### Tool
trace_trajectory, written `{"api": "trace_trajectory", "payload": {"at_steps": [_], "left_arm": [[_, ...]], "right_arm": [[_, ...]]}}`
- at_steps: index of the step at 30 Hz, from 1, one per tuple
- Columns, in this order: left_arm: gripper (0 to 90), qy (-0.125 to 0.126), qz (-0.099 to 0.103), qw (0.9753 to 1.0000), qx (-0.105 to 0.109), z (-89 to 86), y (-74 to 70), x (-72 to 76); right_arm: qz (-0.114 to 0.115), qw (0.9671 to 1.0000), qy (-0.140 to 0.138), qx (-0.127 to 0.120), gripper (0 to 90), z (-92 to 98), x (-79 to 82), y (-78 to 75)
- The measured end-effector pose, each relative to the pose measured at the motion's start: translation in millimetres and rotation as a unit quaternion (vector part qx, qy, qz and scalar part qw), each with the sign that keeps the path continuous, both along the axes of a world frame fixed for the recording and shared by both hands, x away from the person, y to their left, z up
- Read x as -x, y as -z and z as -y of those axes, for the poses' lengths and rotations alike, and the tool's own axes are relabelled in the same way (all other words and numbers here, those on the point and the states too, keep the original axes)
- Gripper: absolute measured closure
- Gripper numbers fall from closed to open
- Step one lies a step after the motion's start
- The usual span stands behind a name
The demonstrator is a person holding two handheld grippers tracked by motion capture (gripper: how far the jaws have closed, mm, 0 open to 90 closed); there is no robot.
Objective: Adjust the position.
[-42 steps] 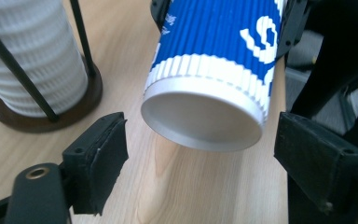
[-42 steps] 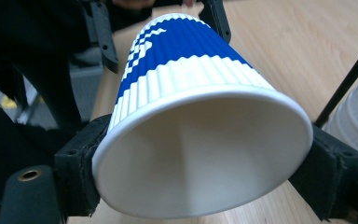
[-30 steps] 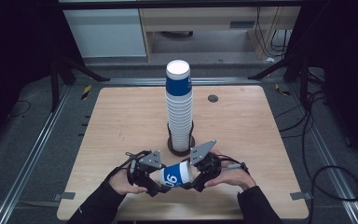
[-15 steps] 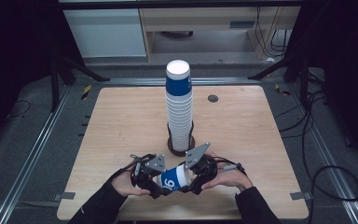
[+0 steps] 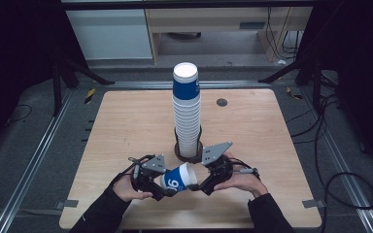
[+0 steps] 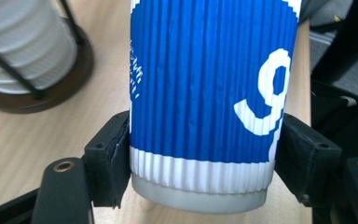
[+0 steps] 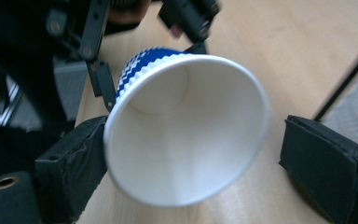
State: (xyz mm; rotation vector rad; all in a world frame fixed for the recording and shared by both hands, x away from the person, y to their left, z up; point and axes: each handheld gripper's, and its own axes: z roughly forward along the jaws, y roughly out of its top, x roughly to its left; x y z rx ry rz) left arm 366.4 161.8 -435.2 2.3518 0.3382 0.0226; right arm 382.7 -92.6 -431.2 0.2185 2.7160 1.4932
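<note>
A blue ribbed paper cup (image 5: pixel 177 178) with a white numeral lies tilted between my two grippers near the table's front edge. My left gripper (image 5: pixel 164 184) is shut on its base end; in the left gripper view both pads (image 6: pixel 109 158) press the cup (image 6: pixel 205 84) just above its white bottom band. My right gripper (image 5: pixel 197 183) is open at the cup's mouth. In the right gripper view the white rim (image 7: pixel 186 126) touches the left pad (image 7: pixel 72 163), while the right pad (image 7: pixel 326 158) stands clear of it.
A tall stack of the same cups (image 5: pixel 186 107) stands in a black wire holder (image 5: pixel 188 151) at the middle of the wooden table (image 5: pixel 272 145), just behind my grippers. A small dark disc (image 5: pixel 221 102) lies at the back right.
The cup has tilted, its mouth end rising toward the right. My right gripper has shifted slightly right and up. The left gripper keeps its hold.
</note>
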Motion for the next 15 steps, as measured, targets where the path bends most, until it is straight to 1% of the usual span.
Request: {"api": "trace_trajectory", "payload": {"at_steps": [3,5,7,11,13,15], "left_arm": [[27.0,-0.02,0.002,0.9995,0.026,-7.5,-3.1,-3.0],[27.0,-0.031,0.007,0.9985,0.045,-11.5,-6.1,-4.1],[27.0,-0.041,0.01,0.9969,0.067,-14.6,-8.8,-4.7],[27.0,-0.056,0.016,0.9926,0.107,-18.4,-12.8,-4.0],[27.0,-0.057,0.019,0.9912,0.118,-17.7,-14.1,-2.8],[27.1,-0.057,0.023,0.9907,0.122,-15.6,-15.3,-1.0]], "right_arm": [[0.001,0.9991,0.024,-0.033,8.7,10.9,-3.2,-7.0],[0.002,0.9983,0.036,-0.046,8.6,15.7,-4.8,-9.4],[0.003,0.9974,0.045,-0.057,8.6,19.2,-6.5,-10.9],[-0.005,0.9954,0.054,-0.079,8.7,21.1,-8.1,-12.1],[-0.01,0.9944,0.054,-0.09,9.2,20.3,-8.0,-12.6],[-0.015,0.9939,0.052,-0.097,9.4,18.8,-7.9,-12.4]]}}
